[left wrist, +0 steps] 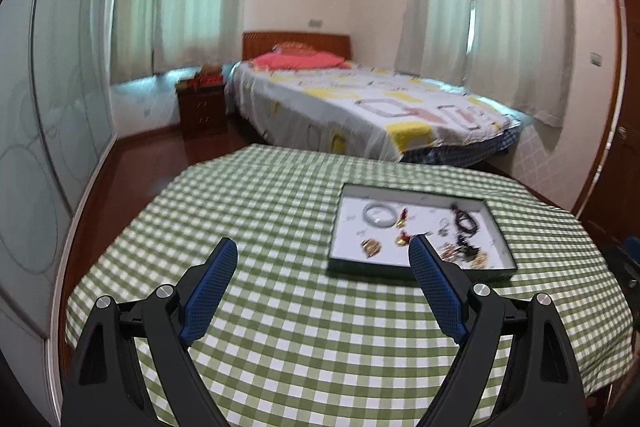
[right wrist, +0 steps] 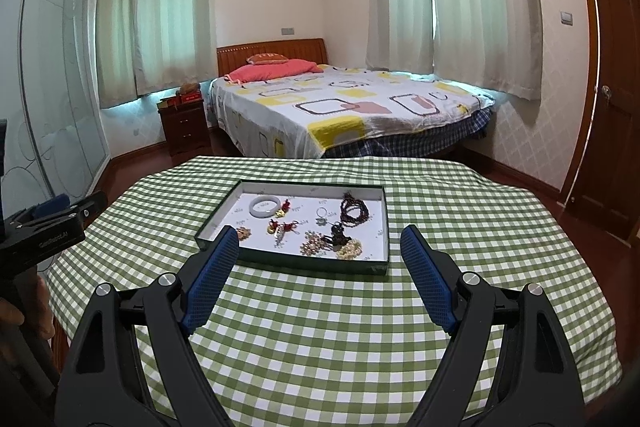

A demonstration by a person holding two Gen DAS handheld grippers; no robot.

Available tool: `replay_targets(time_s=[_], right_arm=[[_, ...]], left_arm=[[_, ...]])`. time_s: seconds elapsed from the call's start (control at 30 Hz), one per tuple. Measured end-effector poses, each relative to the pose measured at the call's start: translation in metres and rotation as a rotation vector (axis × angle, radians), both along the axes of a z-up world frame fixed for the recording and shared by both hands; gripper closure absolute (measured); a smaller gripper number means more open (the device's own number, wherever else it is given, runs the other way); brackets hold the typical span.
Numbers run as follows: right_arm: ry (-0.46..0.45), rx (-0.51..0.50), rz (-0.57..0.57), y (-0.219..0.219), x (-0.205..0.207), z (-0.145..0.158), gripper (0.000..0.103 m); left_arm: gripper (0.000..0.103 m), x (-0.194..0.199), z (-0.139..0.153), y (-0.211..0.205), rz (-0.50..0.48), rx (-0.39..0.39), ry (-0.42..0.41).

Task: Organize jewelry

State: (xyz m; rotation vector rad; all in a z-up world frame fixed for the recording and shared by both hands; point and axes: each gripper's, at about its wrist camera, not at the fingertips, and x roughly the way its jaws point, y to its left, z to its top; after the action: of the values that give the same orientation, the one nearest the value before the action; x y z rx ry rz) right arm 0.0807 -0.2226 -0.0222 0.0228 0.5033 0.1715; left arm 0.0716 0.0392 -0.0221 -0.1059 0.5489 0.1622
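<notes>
A shallow dark-rimmed tray (right wrist: pixel 304 263) with a white lining lies on the checked table. In it are a white bangle (right wrist: pixel 264 206), a dark bead necklace (right wrist: pixel 354 211), a small ring (right wrist: pixel 322 213), red-and-gold charms (right wrist: pixel 282 227) and a gold cluster (right wrist: pixel 316 242). My right gripper (right wrist: pixel 319 231) hovers open just short of the tray's near rim, nothing between its blue pads. My left gripper (left wrist: pixel 323 243) is open and empty too, to the left of the tray (left wrist: pixel 420 273); its right pad overlaps the tray's near part. The bangle (left wrist: pixel 378 214) and beads (left wrist: pixel 466 219) look blurred there.
The green-and-white checked tablecloth (right wrist: pixel 320 347) covers a round table. The left gripper (right wrist: pixel 84 203) and a hand (right wrist: pixel 16 315) show at the left edge of the right wrist view. Beyond the table are a bed (right wrist: pixel 352 107), a nightstand (right wrist: pixel 184 127) and a wooden door (right wrist: pixel 612 107).
</notes>
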Motion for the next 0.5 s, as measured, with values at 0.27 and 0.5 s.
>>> replay_targets(time_s=[0.27, 0.5], right_arm=[[0.100, -0.034, -0.161, -0.059, 0.076, -0.065, 0.013], [0.299, -0.081, -0.338, -0.135, 0.165, -0.138, 0.013]], left_arm=[[0.018, 0.073, -0.069, 0.054, 0.138, -0.021, 0.165], [0.018, 0.146, -0.131, 0.115, 0.261, 0.021, 0.305]])
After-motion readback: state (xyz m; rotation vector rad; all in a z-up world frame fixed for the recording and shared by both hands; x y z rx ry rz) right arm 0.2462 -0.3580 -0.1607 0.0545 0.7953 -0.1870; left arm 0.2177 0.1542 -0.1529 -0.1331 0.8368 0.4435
